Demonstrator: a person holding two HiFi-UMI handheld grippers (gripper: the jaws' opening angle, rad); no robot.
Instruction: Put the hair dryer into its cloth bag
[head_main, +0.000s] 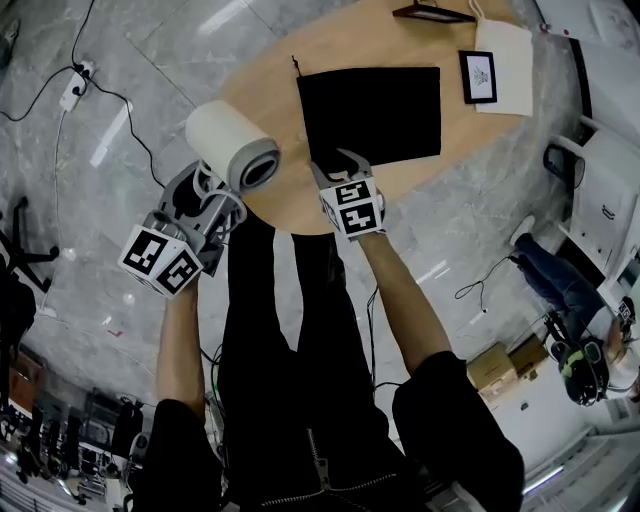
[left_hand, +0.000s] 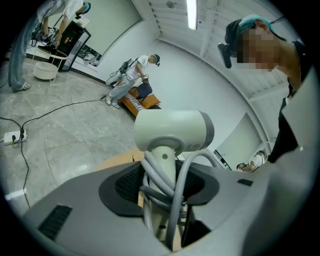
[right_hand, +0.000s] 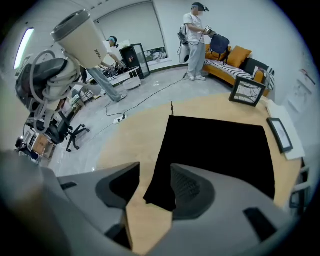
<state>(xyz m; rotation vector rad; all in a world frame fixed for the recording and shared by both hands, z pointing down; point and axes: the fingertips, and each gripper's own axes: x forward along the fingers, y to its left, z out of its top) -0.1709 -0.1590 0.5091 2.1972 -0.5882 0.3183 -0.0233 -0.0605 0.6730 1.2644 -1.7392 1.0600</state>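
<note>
The wooden table (head_main: 330, 40) lies ahead of and beneath both sets of jaws. On it the black cloth bag (right_hand: 215, 150) lies flat, stretching away from the right gripper (right_hand: 155, 175). This gripper's jaws stand spread wide and grip nothing. The bag's near corner lies under the gap between them, with the right-hand pad over the bag's edge and the left-hand pad over bare wood.

The hair dryer (left_hand: 172, 130) is off the table, up in the left gripper (head_main: 228, 200). Its pale barrel stands just beyond the jaw tips. The jaws pinch its handle (left_hand: 165, 160) with the grey cord (left_hand: 180, 185) looped round it, which fills the gap between the pads.
</note>
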